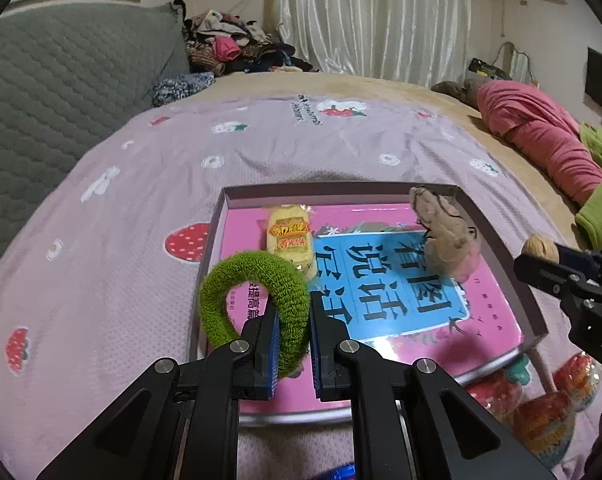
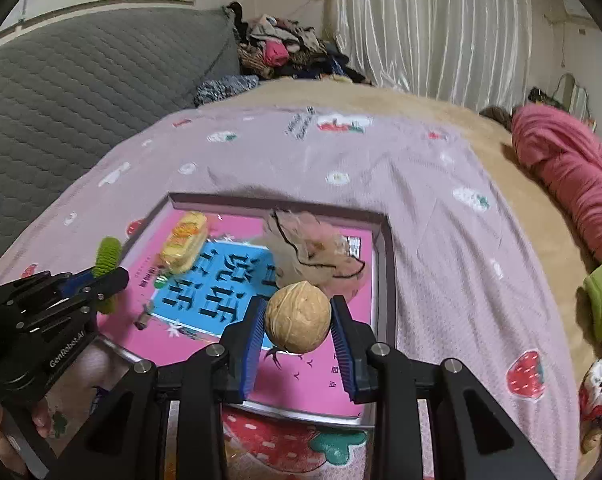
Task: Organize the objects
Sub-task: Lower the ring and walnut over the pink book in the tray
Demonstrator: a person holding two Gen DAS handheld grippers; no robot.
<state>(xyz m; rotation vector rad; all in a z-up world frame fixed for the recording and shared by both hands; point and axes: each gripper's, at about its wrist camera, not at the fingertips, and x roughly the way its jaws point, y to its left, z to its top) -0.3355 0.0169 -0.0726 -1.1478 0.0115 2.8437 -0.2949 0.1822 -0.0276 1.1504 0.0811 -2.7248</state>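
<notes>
My left tool clamped green hair tie, hanging over near-left corner of box. My right tool gripped walnut above pink book in box. Snack packet, fluffy thing, maybe toy, lay inside. Box on bed.

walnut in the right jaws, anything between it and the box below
Nothing visible blocks it. The round tan walnut is clamped in the right gripper over the shallow grey cardboard box, above bare pink book cover. The fluffy beige pouch lies farther back; the yellow wrapped snack sits far left.
</notes>
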